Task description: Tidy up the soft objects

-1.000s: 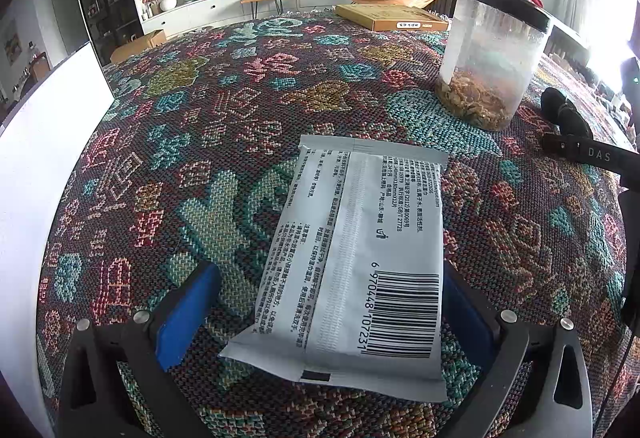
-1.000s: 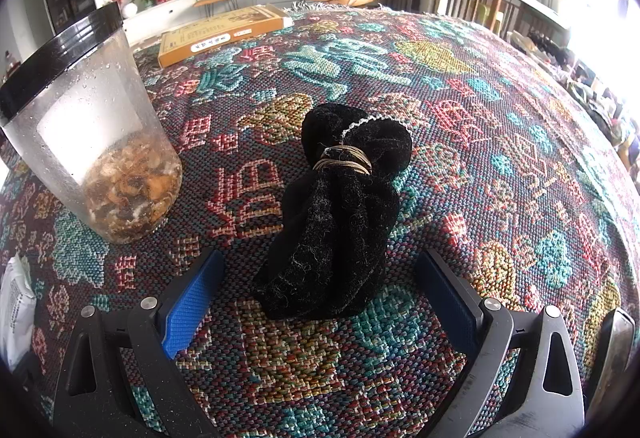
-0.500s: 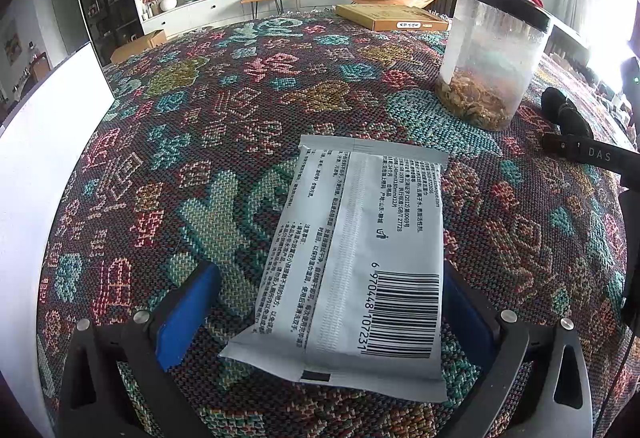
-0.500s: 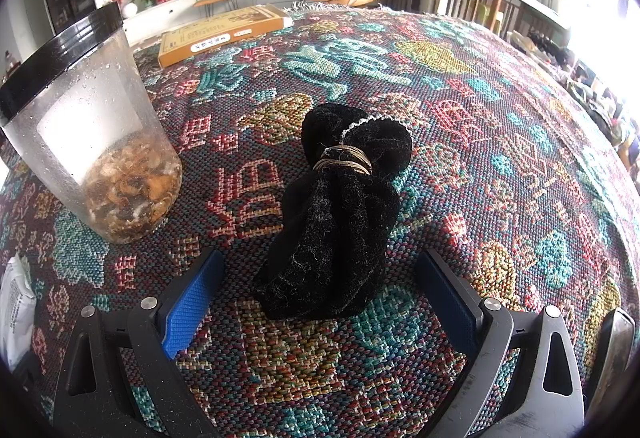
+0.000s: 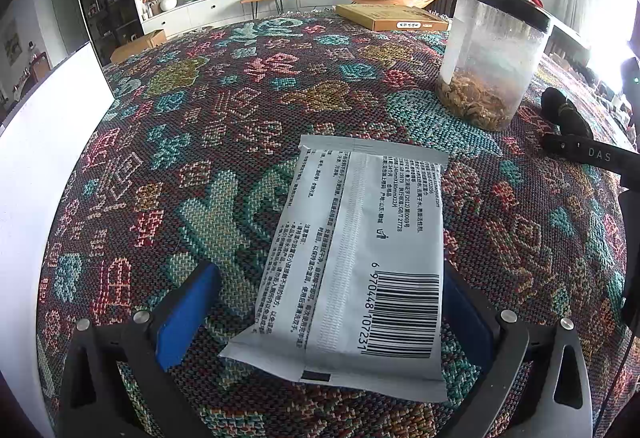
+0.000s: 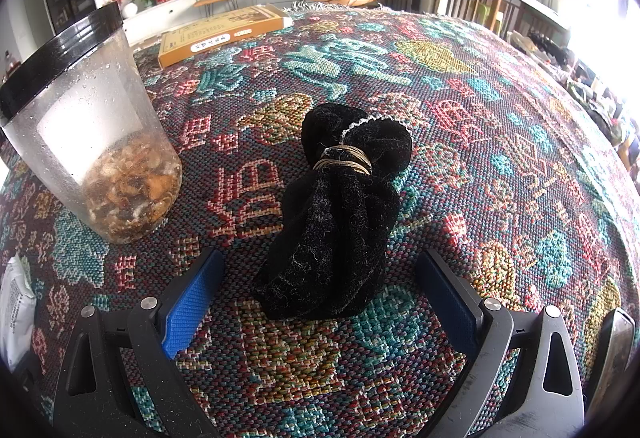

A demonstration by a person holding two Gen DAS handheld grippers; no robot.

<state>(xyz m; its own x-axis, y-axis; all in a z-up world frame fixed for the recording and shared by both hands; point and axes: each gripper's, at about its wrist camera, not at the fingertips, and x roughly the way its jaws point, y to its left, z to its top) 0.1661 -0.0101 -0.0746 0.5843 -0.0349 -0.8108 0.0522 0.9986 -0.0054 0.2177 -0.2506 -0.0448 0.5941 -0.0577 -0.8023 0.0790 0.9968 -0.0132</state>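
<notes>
Both grippers poised, nothing moving

No change over the last second: left gripper [image 5: 320, 302] sits with jaws spread around the white packet [image 5: 352, 258], right gripper [image 6: 320, 294] with jaws spread around the black pouch [image 6: 340, 217], both flat on the desk [image 5: 240, 125]. Neither grasp has begun. The packet hides one left pad; the jar [image 6: 92, 133] contents are unclear.

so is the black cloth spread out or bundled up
Bundled. The black cloth is gathered into a lump, cinched near its top by a tan cord.
</notes>
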